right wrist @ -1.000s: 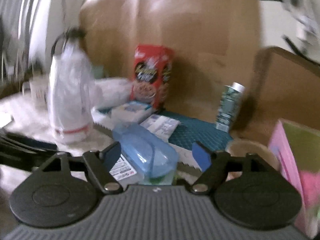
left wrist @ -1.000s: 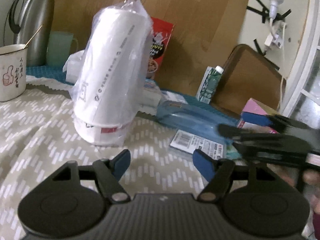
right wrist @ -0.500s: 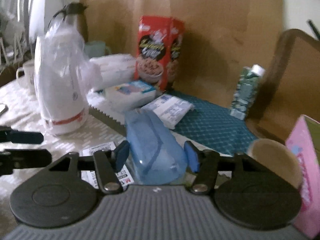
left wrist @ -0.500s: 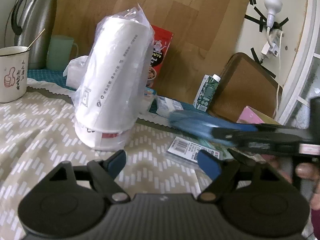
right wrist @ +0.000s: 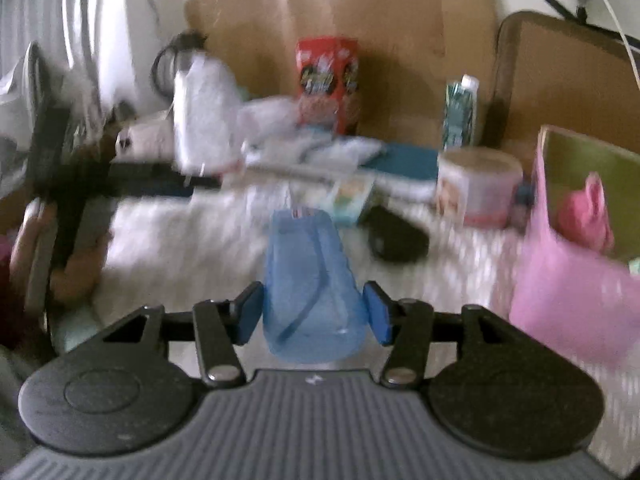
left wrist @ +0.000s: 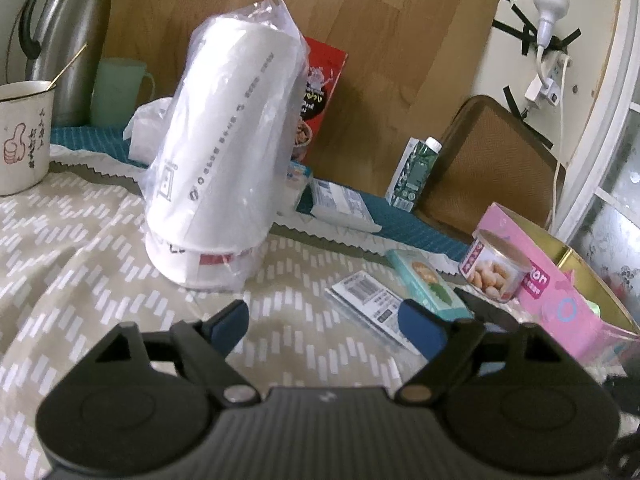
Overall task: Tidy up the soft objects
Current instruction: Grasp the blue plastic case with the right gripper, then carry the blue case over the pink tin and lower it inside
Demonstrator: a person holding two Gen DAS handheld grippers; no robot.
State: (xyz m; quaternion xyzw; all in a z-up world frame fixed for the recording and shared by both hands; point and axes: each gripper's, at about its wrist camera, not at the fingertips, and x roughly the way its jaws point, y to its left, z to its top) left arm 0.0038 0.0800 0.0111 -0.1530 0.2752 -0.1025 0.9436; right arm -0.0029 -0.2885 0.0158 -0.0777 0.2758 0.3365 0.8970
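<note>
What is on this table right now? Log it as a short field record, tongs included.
left tongs: opening, nothing between them, above the tablecloth
right tongs: closing, blue pouch between the pads, held off the table
bagged white stack: standing ahead of the left tongs
pink box: open top, at the right
can: upright beside the pink box
right wrist view: motion-blurred

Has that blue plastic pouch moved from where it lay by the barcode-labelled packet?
Yes. The blue pouch has left its spot beside the barcode packet on the tablecloth. It now sits lifted between the right gripper's closing jaws.
</note>
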